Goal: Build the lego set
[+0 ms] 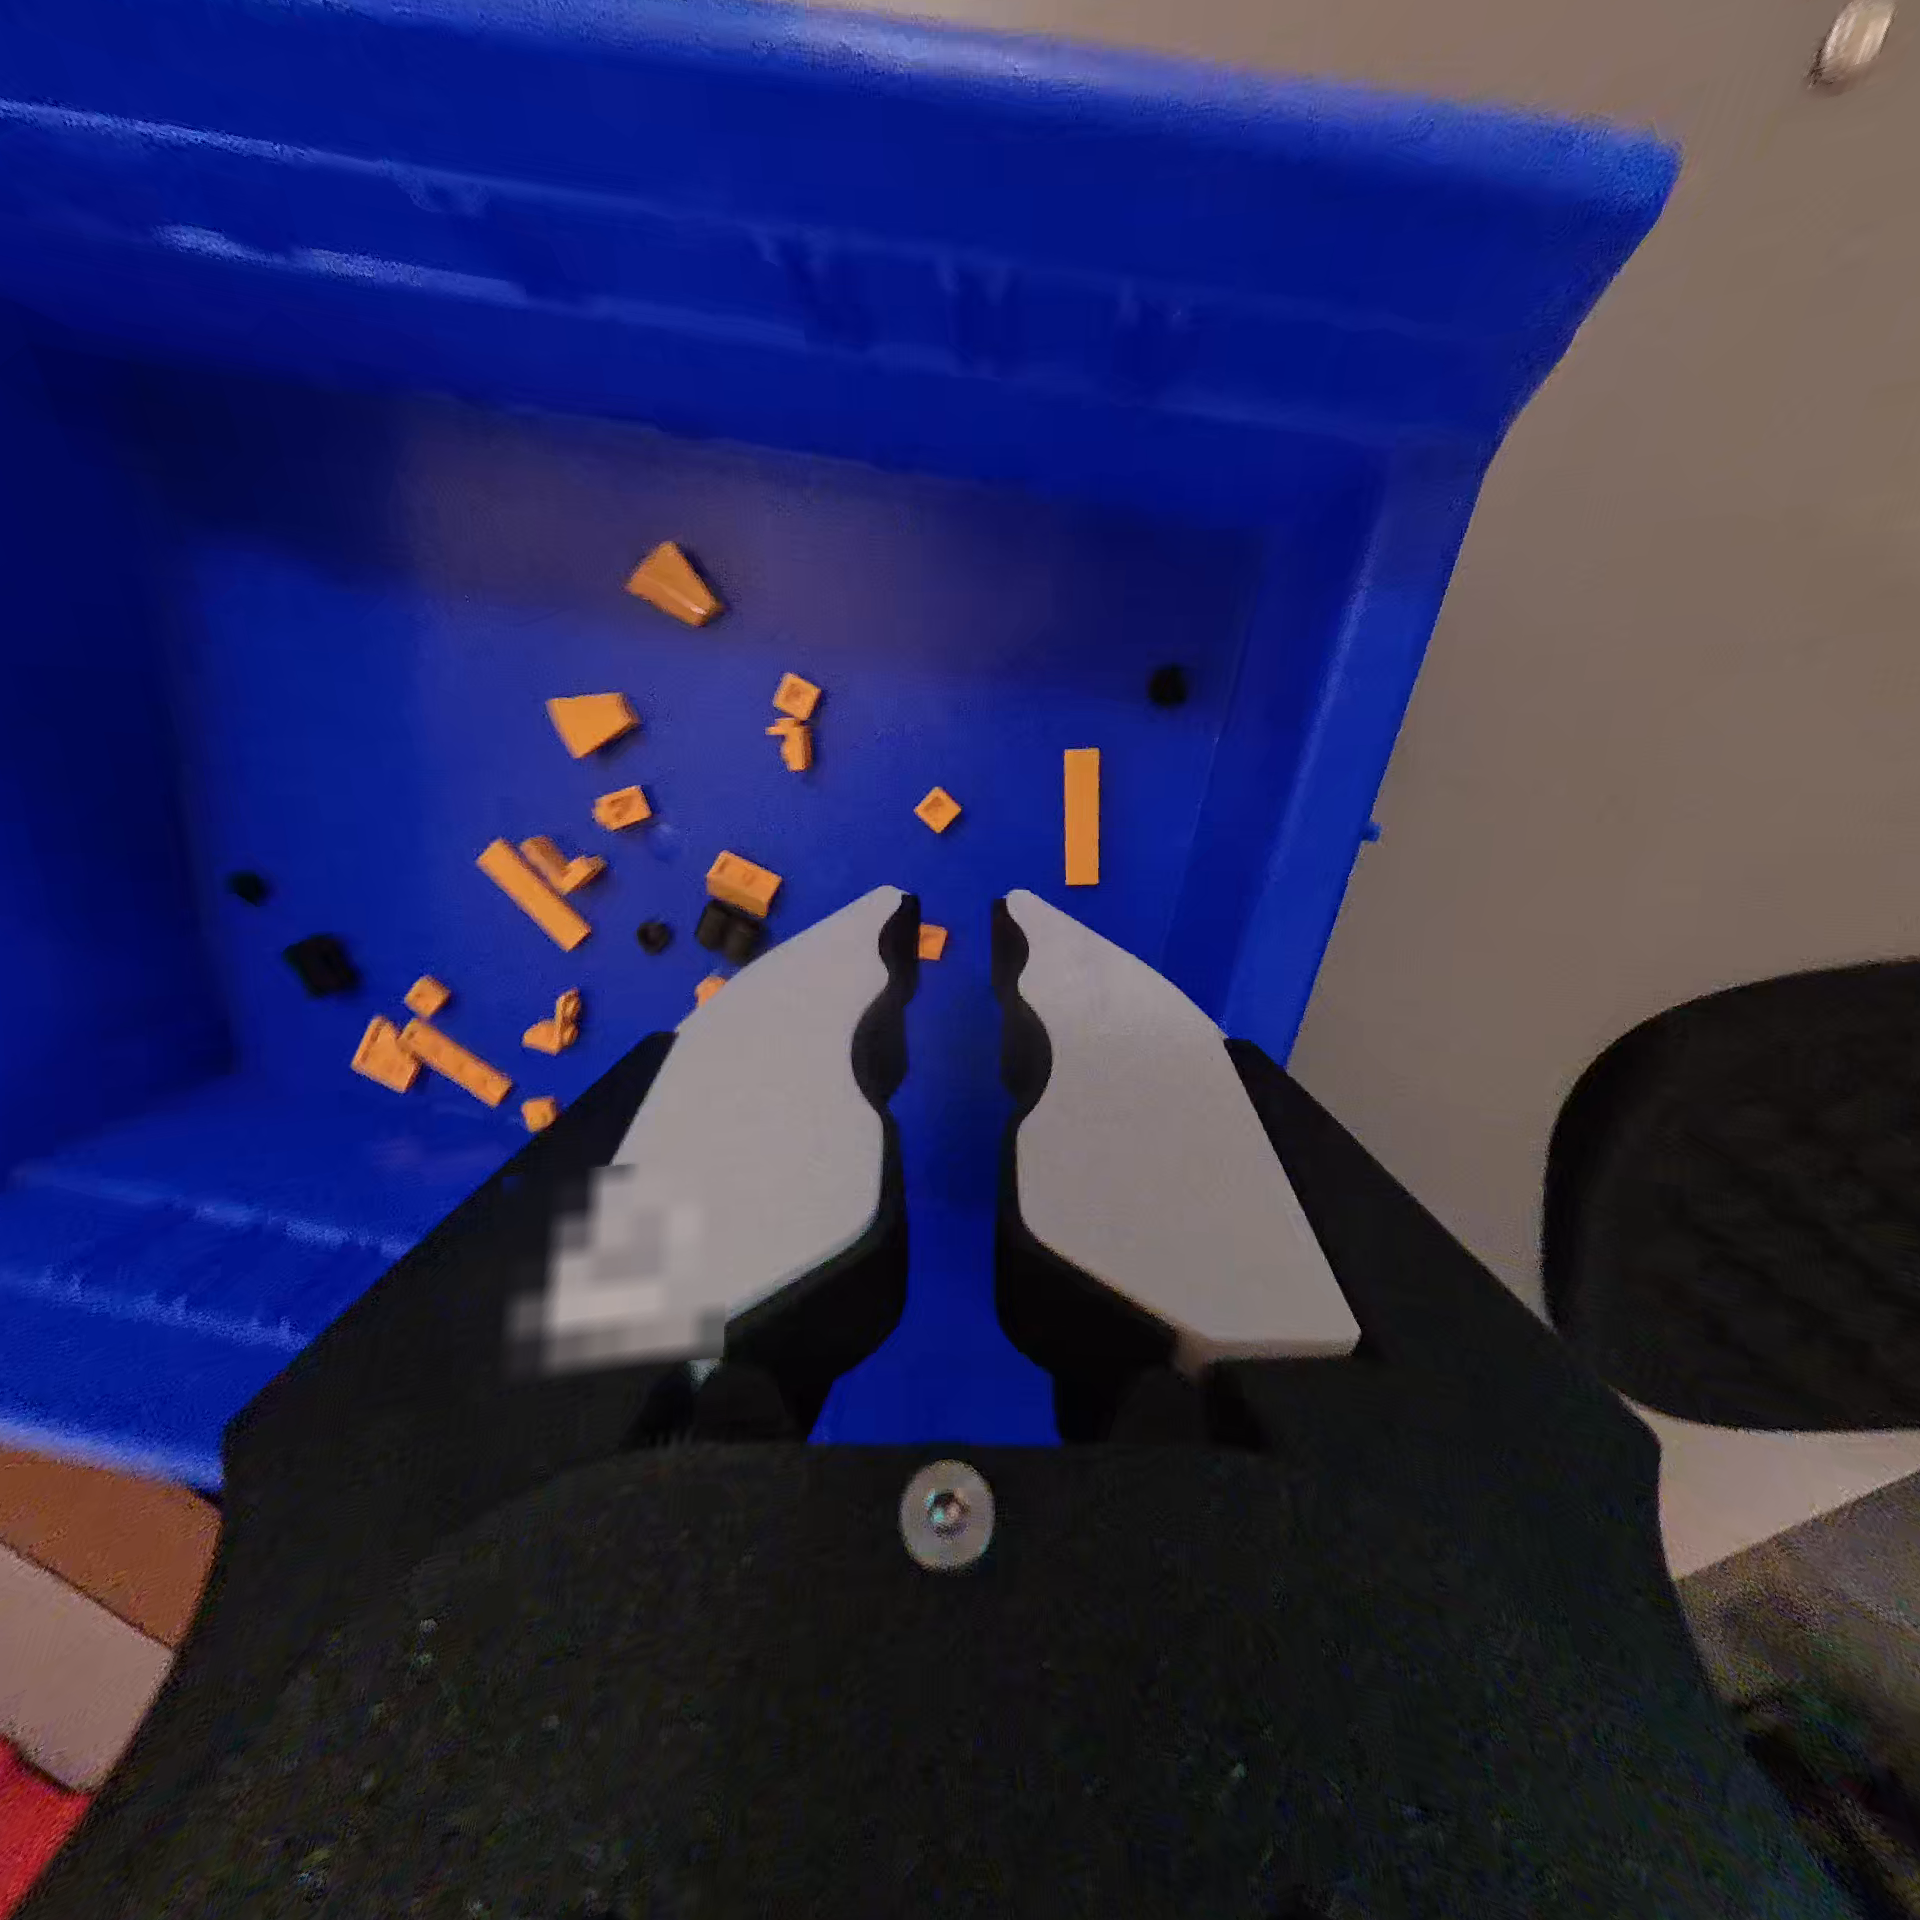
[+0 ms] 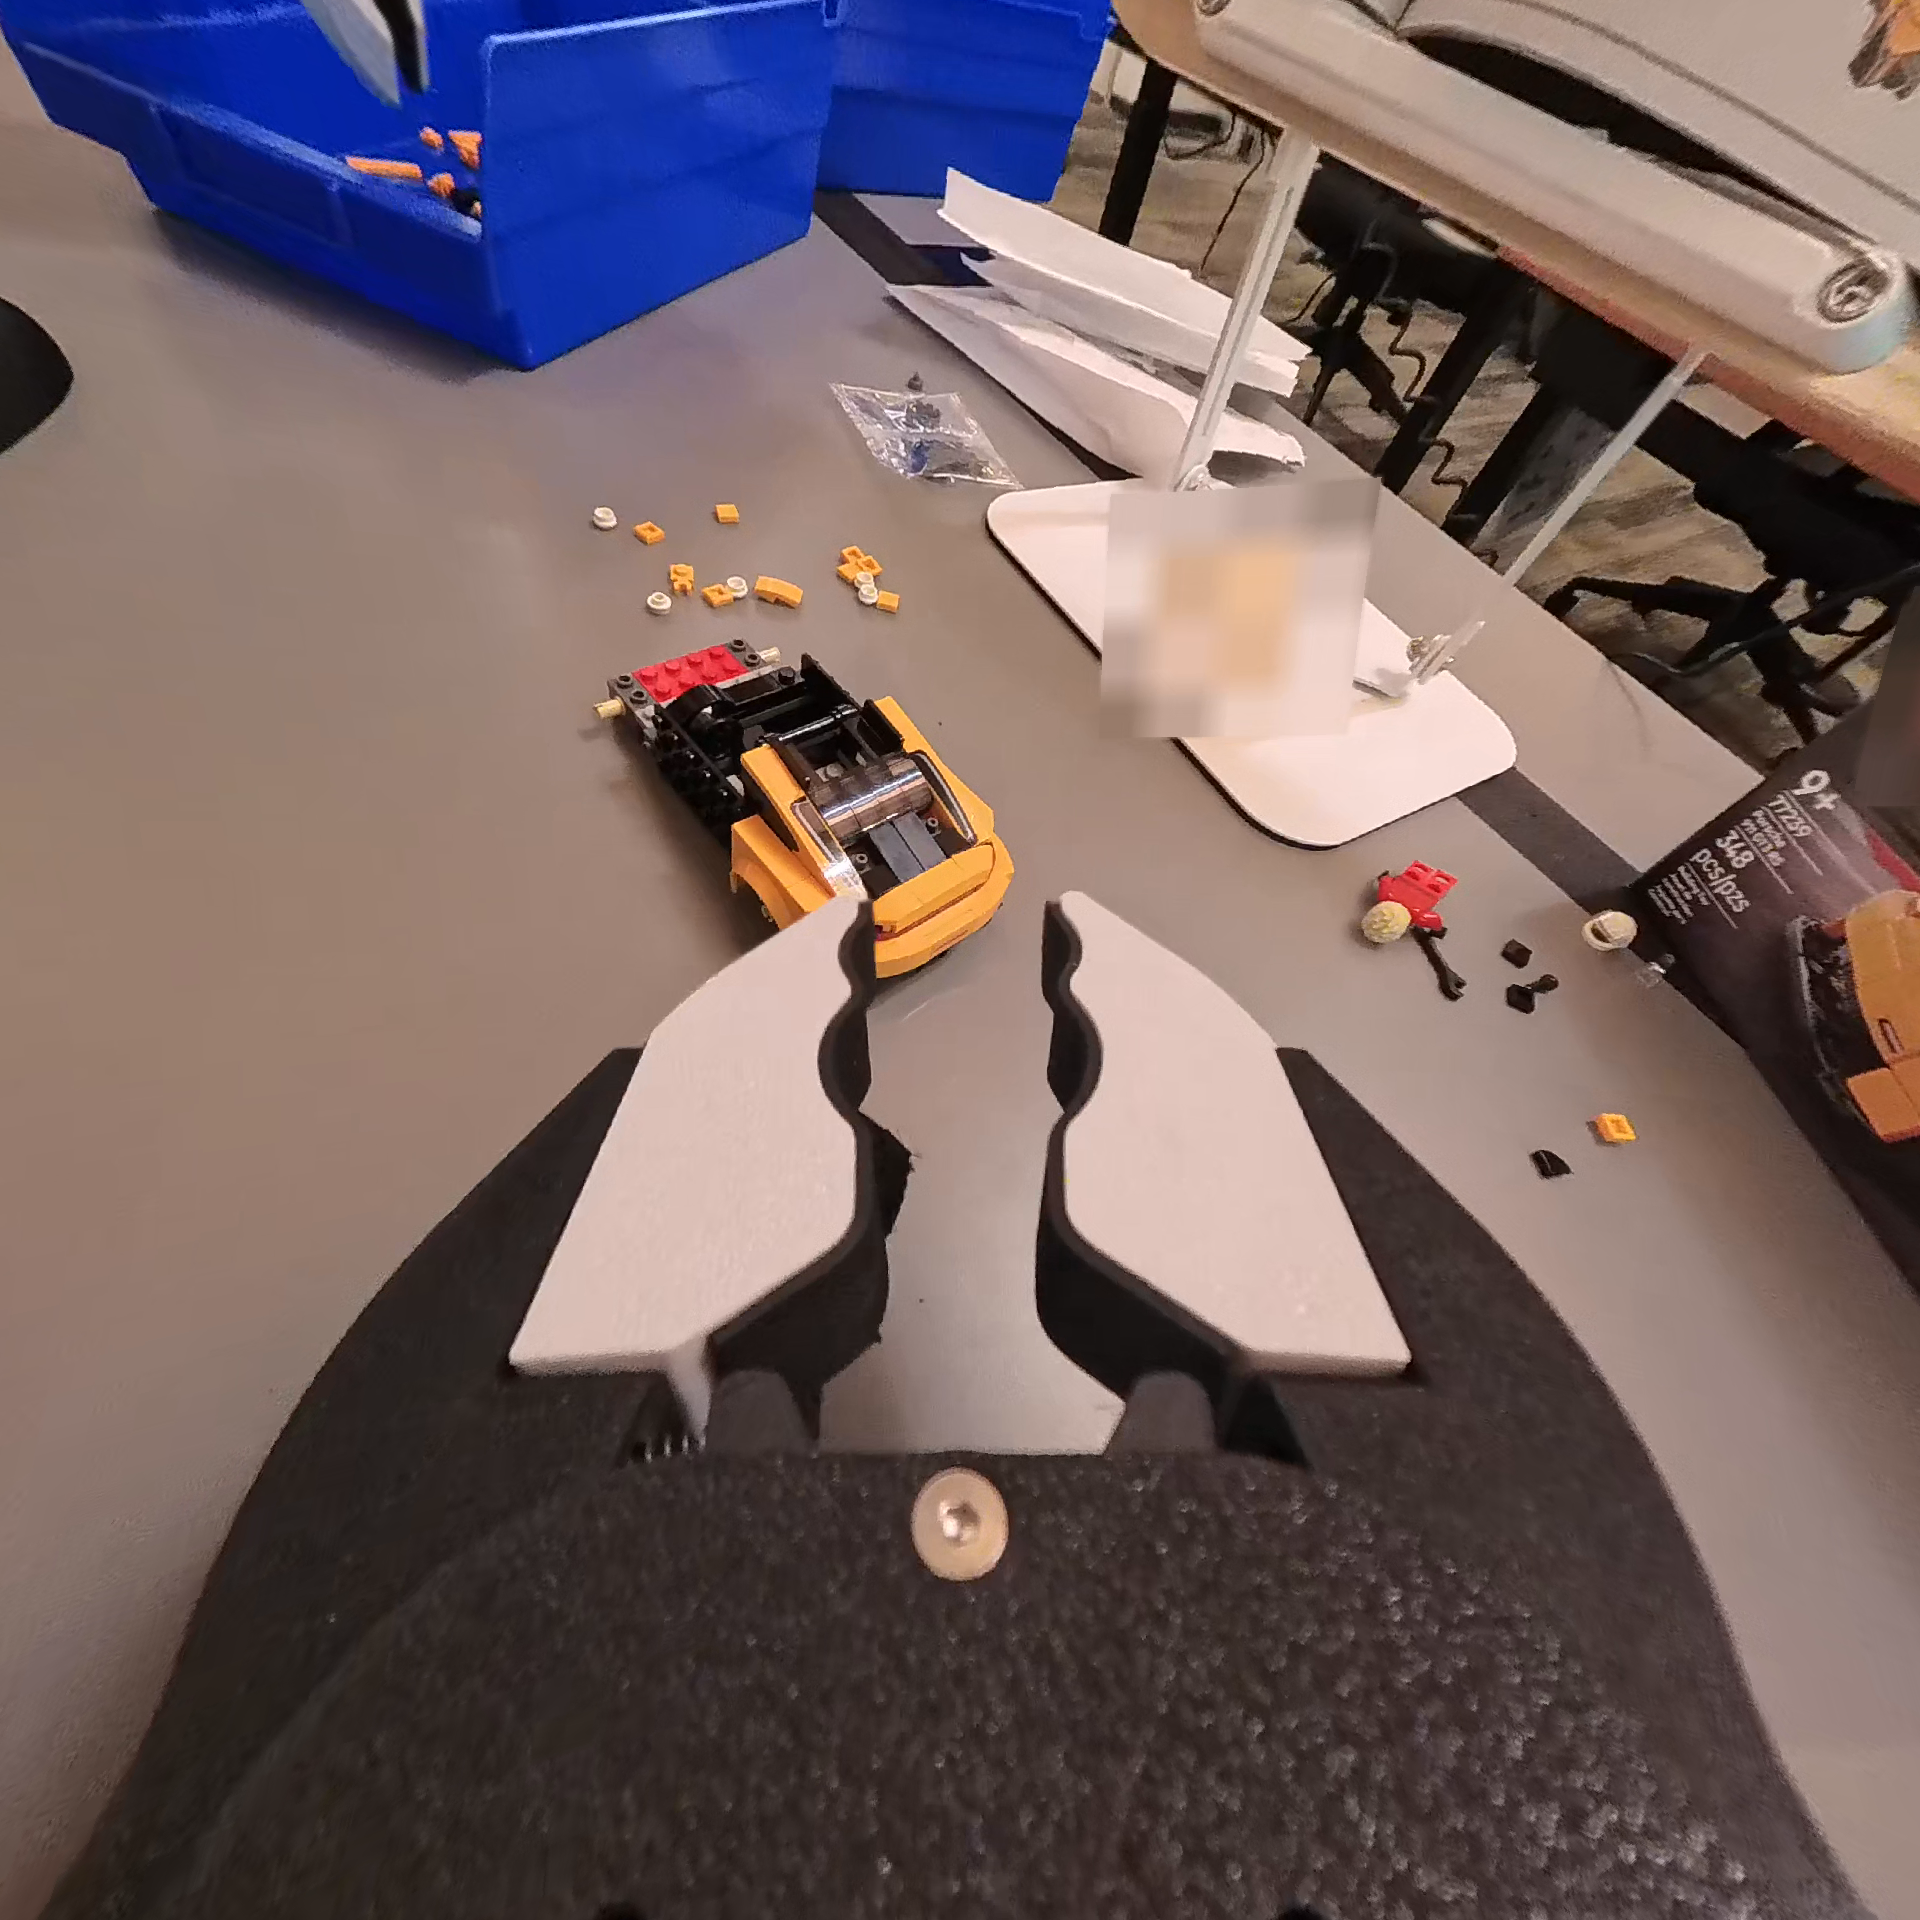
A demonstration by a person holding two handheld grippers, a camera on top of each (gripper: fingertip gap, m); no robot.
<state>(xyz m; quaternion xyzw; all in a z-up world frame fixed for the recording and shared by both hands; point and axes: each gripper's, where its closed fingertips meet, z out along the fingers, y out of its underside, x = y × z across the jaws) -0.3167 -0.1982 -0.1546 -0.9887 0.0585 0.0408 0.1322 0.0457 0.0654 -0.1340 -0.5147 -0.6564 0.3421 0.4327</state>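
In the left wrist view my left gripper (image 1: 954,914) hangs open and empty over a blue bin (image 1: 1330,790) that holds several loose orange (image 1: 673,584) and black (image 1: 320,964) lego pieces. A small orange piece (image 1: 932,941) lies on the bin floor between the fingertips. In the right wrist view my right gripper (image 2: 956,914) is open and empty just above the grey table (image 2: 260,831), its left fingertip close to the nose of a part-built orange and black lego car (image 2: 821,800). The blue bin (image 2: 582,229) stands at the far left, with the left gripper's fingers (image 2: 364,42) above it.
Loose orange and white pieces (image 2: 748,571) lie behind the car. A clear bag (image 2: 920,431), white papers (image 2: 1101,312) and a white stand base (image 2: 1351,748) sit to the right. Red and black pieces (image 2: 1423,904) and the lego box (image 2: 1818,956) are at the right edge. Some 45 centimeters of space lies between my two pairs of fingers.
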